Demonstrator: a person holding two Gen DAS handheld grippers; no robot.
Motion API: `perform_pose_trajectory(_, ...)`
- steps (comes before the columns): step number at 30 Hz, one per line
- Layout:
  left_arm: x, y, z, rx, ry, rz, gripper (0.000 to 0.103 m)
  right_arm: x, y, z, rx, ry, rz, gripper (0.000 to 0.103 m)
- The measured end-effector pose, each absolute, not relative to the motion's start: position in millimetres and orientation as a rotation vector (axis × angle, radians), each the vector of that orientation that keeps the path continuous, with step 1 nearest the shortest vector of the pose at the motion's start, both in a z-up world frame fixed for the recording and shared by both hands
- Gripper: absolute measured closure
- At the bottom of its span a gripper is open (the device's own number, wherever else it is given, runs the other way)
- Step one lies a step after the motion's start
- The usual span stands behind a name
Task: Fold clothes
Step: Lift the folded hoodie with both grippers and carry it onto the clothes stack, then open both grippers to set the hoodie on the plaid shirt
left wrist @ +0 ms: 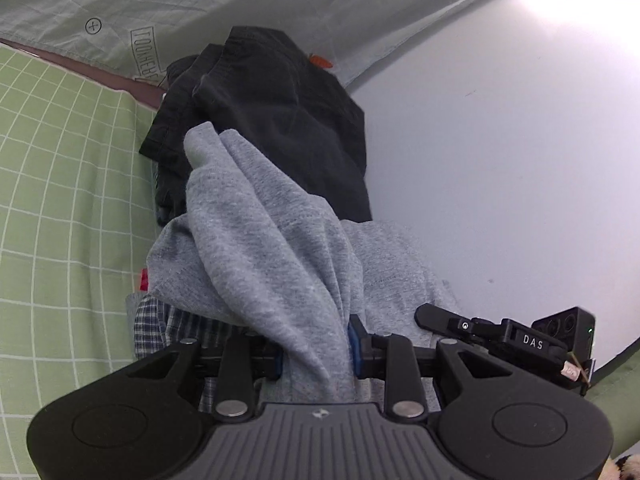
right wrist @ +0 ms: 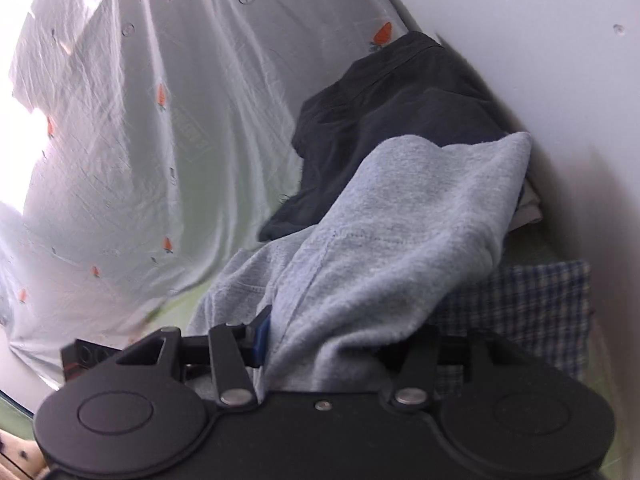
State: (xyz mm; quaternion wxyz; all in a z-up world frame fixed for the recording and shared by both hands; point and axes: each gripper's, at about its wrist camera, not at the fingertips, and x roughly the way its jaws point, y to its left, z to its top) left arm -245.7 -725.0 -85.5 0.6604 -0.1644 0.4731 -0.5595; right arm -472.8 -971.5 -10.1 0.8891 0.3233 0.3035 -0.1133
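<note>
Grey garment [left wrist: 260, 240] (wall [left wrist: 500, 140] beside)

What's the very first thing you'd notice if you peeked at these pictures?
A big soft grey garment fills the middle of both views, bunched up and pinched in the left tool and the right tool. Behind it sits a dark, crumpled piece of clothing against a white wall. A pale sheet with little orange carrots spreads across the left of the right wrist view.

place: home bedroom | cues: green checked bedsheet [left wrist: 60, 200], carrot-print quilt [right wrist: 140, 140], white wall [left wrist: 500, 160]
</note>
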Motion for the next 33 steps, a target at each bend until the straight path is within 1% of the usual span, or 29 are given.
perform_pose_trajectory(2,-250.4,-731.8,-104.8,-0.298,1.109,-1.203,0.073,-459.3,-971.4,-23.1,0.465,0.794,-0.311,0.049)
perform_pose_trajectory(3,-249.6,-729.0,-111.4,-0.285,1.13,-1.173,0.07,-453.1,-967.2,-31.6,0.332,0.884,-0.352,0.045)
perform_pose_trajectory(4,-247.4,-723.8,-114.9,-0.285,1.14,-1.148,0.067,-449.6,-960.9,-38.7,0.214,0.944,-0.382,0.039)
perform_pose_trajectory(5,-244.7,-718.3,-116.4,-0.285,1.144,-1.128,0.064,-449.4,-955.3,-41.1,0.152,0.956,-0.397,0.036)
perform_pose_trajectory(6,-241.5,-712.0,-114.2,-0.282,1.133,-1.118,0.062,-451.0,-950.5,-41.5,0.117,0.949,-0.407,0.034)
perform_pose_trajectory(8,-235.5,-701.4,-106.6,-0.258,1.091,-1.081,0.06,-453.6,-942.6,-37.8,0.063,0.931,-0.438,0.03)
perform_pose_trajectory(9,-231.4,-696.1,-103.3,-0.245,1.067,-1.058,0.055,-454.7,-939.8,-34.1,0.03,0.923,-0.469,0.028)
perform_pose_trajectory(10,-227.1,-690.7,-99.9,-0.236,1.044,-1.035,0.051,-455.9,-936.9,-30.4,-0.004,0.914,-0.499,0.027)
perform_pose_trajectory(13,-220.9,-677.0,-87.5,-0.224,0.999,-0.969,0.047,-457.2,-924.9,-14.9,-0.146,0.848,-0.648,0.02)
perform_pose_trajectory(14,-222.3,-678.9,-85.7,-0.198,0.988,-0.952,0.04,-458.1,-919.5,-9.5,-0.193,0.812,-0.7,0.019)
perform_pose_trajectory(15,-223.6,-680.8,-84.0,-0.172,0.977,-0.936,0.031,-459.1,-914.1,-4.3,-0.218,0.768,-0.732,0.017)
perform_pose_trajectory(16,-224.9,-682.7,-82.2,-0.146,0.966,-0.92,0.025,-459.8,-910.4,-0.1,-0.22,0.723,-0.745,0.015)
perform_pose_trajectory(17,-227.0,-685.3,-81.4,-0.112,0.956,-0.904,0.024,-459.3,-907.4,2.4,-0.194,0.68,-0.729,0.013)
perform_pose_trajectory(18,-230.7,-689.1,-82.5,-0.063,0.947,-0.891,0.024,-457.1,-905.9,-0.2,-0.137,0.654,-0.677,0.009)
perform_pose_trajectory(19,-234.4,-692.6,-85.1,-0.016,0.942,-0.881,0.023,-453.8,-906.6,-7.5,-0.074,0.659,-0.628,0.006)
perform_pose_trajectory(20,-238.2,-695.2,-90.7,0.03,0.947,-0.875,0.022,-448.1,-910.2,-19.8,0.002,0.69,-0.597,0.007)
perform_pose_trajectory(23,-244.6,-698.2,-109.6,0.114,0.979,-0.839,0.021,-436.5,-923.2,-65.8,0.209,0.763,-0.635,0.005)
perform_pose_trajectory(24,-244.4,-696.3,-116.0,0.116,0.997,-0.819,0.021,-434.9,-923.9,-75.0,0.233,0.763,-0.665,0.0)
perform_pose_trajectory(25,-243.6,-692.6,-120.0,0.111,1.012,-0.798,0.021,-433.3,-924.5,-84.2,0.258,0.763,-0.695,0.0)
perform_pose_trajectory(28,-246.2,-679.6,-120.1,0.105,1.005,-0.754,0.021,-433.2,-920.9,-88.0,0.279,0.728,-0.731,0.0)
perform_pose_trajectory(32,-269.7,-658.5,-91.6,0.081,0.843,-0.755,0.02,-437.9,-910.5,-80.4,0.241,0.701,-0.697,0.0)
perform_pose_trajectory(33,-276.7,-654.9,-81.8,0.077,0.799,-0.764,0.014,-441.0,-906.8,-76.4,0.243,0.681,-0.689,0.0)
